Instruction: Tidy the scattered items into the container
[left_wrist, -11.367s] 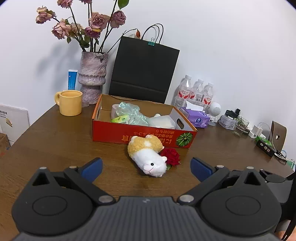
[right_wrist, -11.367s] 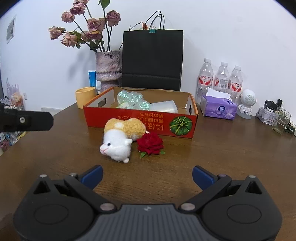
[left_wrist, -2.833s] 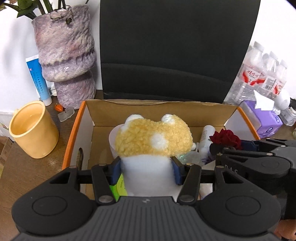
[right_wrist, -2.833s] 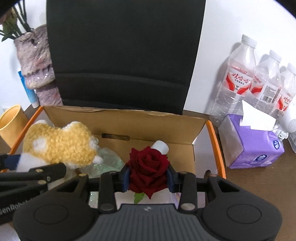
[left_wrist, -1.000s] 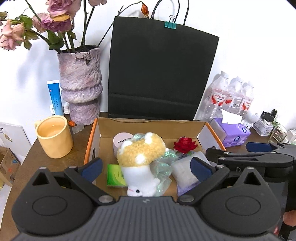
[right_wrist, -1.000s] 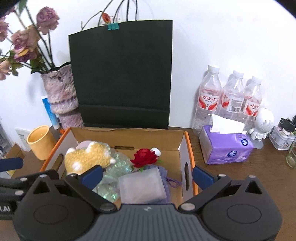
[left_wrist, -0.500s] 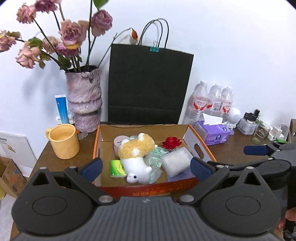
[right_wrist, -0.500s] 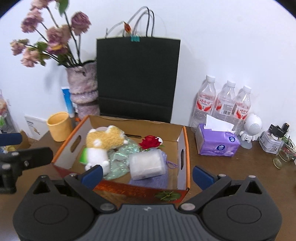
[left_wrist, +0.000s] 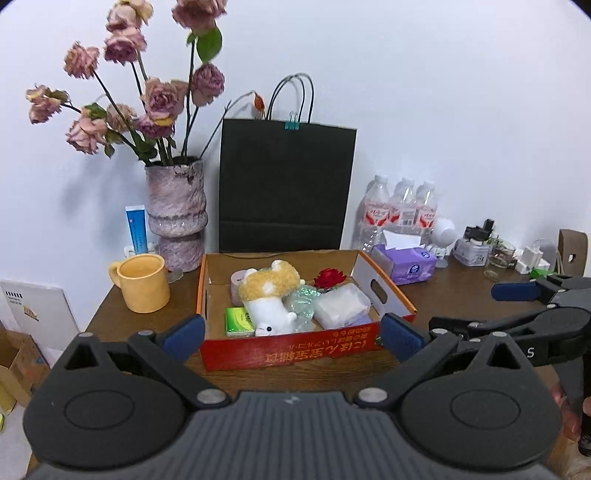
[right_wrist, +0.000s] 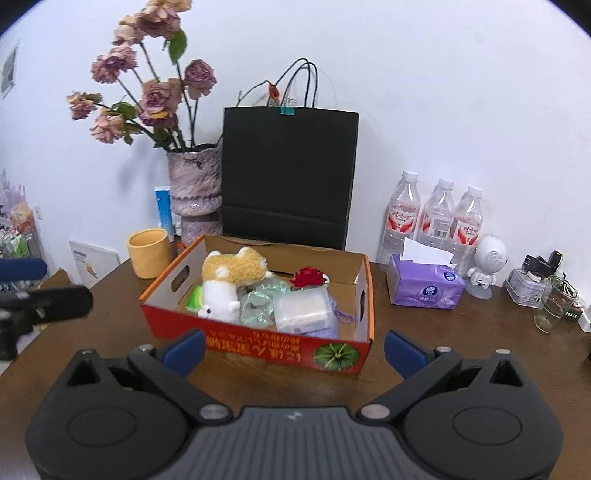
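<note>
Plush hamster and red rose lie inside the orange cardboard box on the wooden bench, just beyond both tongs: left tongs and right tongs hang spread and empty before its front wall.

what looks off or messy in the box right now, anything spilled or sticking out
Nothing spilled or damaged. The plush toy lies head-down on top of the other items in the cardboard box, partly above the rim, and the red rose rests loose near the back wall. Both grippers are open and empty.
</note>
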